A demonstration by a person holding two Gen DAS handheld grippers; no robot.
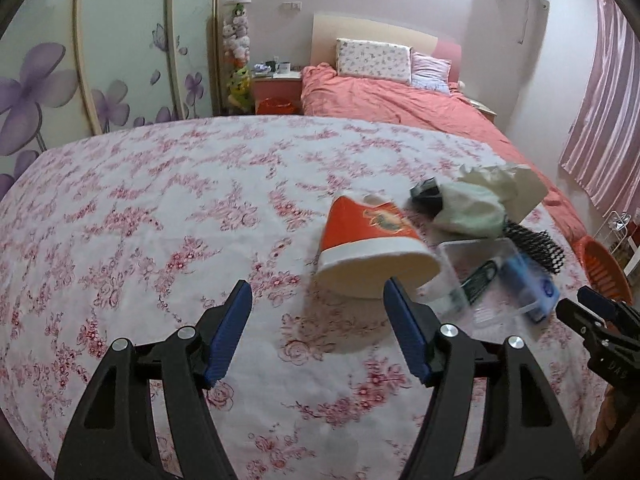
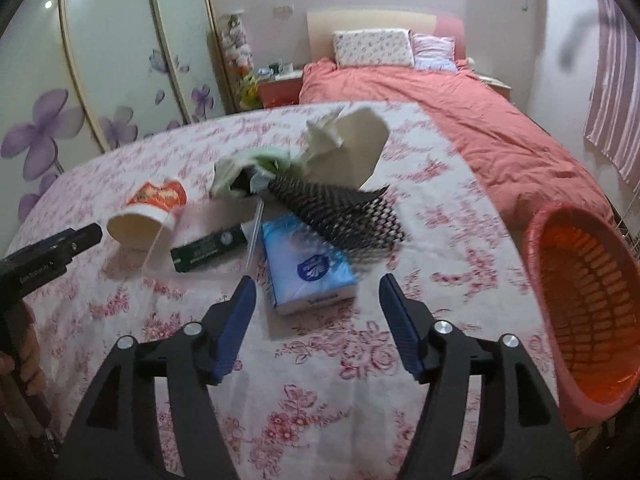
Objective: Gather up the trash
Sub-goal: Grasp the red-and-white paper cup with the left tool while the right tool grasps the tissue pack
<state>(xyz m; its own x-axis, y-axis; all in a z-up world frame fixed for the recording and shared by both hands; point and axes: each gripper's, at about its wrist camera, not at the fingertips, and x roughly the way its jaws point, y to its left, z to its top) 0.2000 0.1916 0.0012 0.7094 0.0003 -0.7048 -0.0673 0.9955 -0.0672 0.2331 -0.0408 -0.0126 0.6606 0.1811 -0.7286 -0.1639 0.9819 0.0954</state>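
Observation:
A pile of trash lies on a floral-clothed table (image 1: 140,220). An orange paper cup (image 1: 372,248) lies on its side, just ahead of my open, empty left gripper (image 1: 318,300); it also shows in the right wrist view (image 2: 148,216). Beside it are a clear plastic box (image 1: 480,276), a green carton (image 2: 208,250), a blue tissue pack (image 2: 308,266), black foam netting (image 2: 340,212) and crumpled white tissue and bags (image 2: 344,140). My right gripper (image 2: 318,292) is open and empty, just short of the tissue pack. An orange waste basket (image 2: 588,312) stands at the table's right edge.
A bed with a coral cover (image 1: 400,100) stands behind the table, with a nightstand (image 1: 276,84) and flowered wardrobe doors (image 1: 60,80) to the left. Pink curtains (image 1: 604,120) hang at the right. A second orange basket (image 1: 274,106) sits by the nightstand.

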